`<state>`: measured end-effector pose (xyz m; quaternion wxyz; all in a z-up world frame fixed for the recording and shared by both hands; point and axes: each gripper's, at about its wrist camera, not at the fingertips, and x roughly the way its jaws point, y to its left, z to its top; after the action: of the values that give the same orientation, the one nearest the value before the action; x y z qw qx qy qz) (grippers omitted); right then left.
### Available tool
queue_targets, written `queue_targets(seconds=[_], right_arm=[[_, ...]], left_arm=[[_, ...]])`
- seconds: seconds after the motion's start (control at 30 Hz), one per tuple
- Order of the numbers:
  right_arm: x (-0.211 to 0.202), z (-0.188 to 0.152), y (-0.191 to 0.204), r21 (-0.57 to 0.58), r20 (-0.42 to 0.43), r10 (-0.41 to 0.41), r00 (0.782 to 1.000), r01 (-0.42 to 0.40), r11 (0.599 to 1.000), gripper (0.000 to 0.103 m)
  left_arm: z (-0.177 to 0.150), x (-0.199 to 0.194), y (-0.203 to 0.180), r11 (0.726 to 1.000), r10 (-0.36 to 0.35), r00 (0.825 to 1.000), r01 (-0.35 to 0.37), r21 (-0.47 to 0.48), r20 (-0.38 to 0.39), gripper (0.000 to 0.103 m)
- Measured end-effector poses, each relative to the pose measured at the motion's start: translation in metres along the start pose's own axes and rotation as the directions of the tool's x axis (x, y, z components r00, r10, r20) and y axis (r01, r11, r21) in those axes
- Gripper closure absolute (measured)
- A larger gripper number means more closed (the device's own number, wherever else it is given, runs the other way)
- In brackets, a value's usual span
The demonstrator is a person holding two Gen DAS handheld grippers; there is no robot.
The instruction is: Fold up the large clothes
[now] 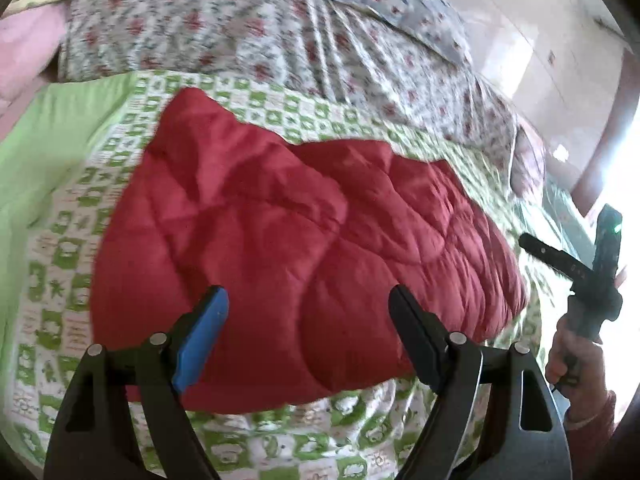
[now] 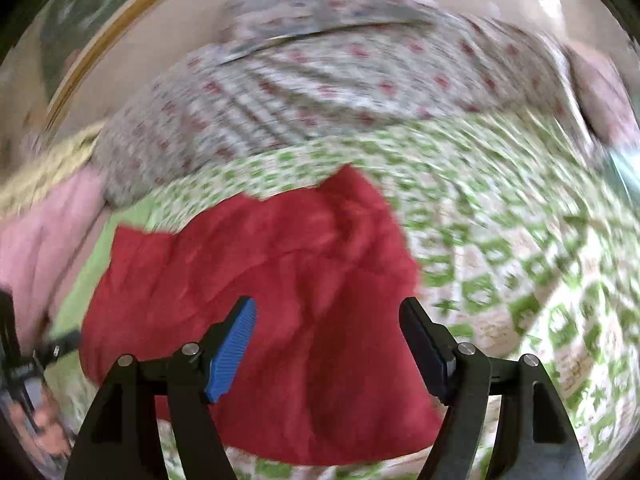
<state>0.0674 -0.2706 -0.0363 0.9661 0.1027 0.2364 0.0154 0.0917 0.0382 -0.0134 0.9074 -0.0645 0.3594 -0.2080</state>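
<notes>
A red quilted jacket (image 1: 304, 248) lay folded into a thick, rounded bundle on a green-and-white patterned bedspread (image 1: 80, 248), the puffy panels creased along their stitch lines. By its look the garment was soft, springy and light for its bulk; the fill would likely push a fold back open, and the smooth shell could slide under a shallow pinch. The likeliest places to take hold were the two near corners of the bundle's lower edge, where the layers stack and a deep bite would catch all of them at once.

The left gripper (image 1: 308, 312) hung just above the bundle's near edge, fingers spread wide, nothing between the blue pad and the black one. The right gripper (image 2: 328, 324) was likewise held clear over the jacket's right-hand end, its jaws apart and opening a little further, with red fabric showing in the gap behind them but not pinched. In the left wrist view the person's hand (image 1: 576, 356) could be seen gripping the right tool's handle beside the bundle.

Beyond the jacket, a floral duvet (image 1: 248, 28) was heaped across the head of the bed, with a pink cloth (image 1: 28, 44) at its far left. The right wrist view was badly smeared.
</notes>
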Motion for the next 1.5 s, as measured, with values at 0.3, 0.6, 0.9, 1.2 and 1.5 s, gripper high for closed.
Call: queue_targets(seconds=[0.3,0.6,0.9,1.2,1.5], right_arm=[[0.066,-0.022,0.089,-0.307,-0.153,0.015,0.988,-0.062,0.95,0.021],[0.122,0.008,0.063,-0.212,-0.226,-0.03,0.974,-0.019,0.977,0.016],[0.158,0.042,0.039,-0.142,-0.274,-0.081,0.958,0.043,0.989,0.016],[0.179,0.044,-0.001,0.033,-0.266,-0.034,0.963,0.045,0.998,0.015],[0.187,0.043,-0.01,0.058,-0.268,-0.012,0.963,0.028,0.998,0.015]], left_arm=[[-0.007,0.036,-0.008,0.988,0.131,0.99,-0.126,0.094,-0.048,0.02],[0.027,0.072,0.033,0.987,0.15,0.985,-0.154,-0.043,-0.084,0.018],[0.092,0.126,0.07,0.945,0.242,0.951,-0.277,-0.176,-0.193,0.018],[0.117,0.166,0.127,0.897,0.233,0.94,-0.307,-0.318,-0.251,0.018],[0.079,0.095,0.065,0.95,0.204,0.967,-0.233,-0.208,-0.15,0.019]])
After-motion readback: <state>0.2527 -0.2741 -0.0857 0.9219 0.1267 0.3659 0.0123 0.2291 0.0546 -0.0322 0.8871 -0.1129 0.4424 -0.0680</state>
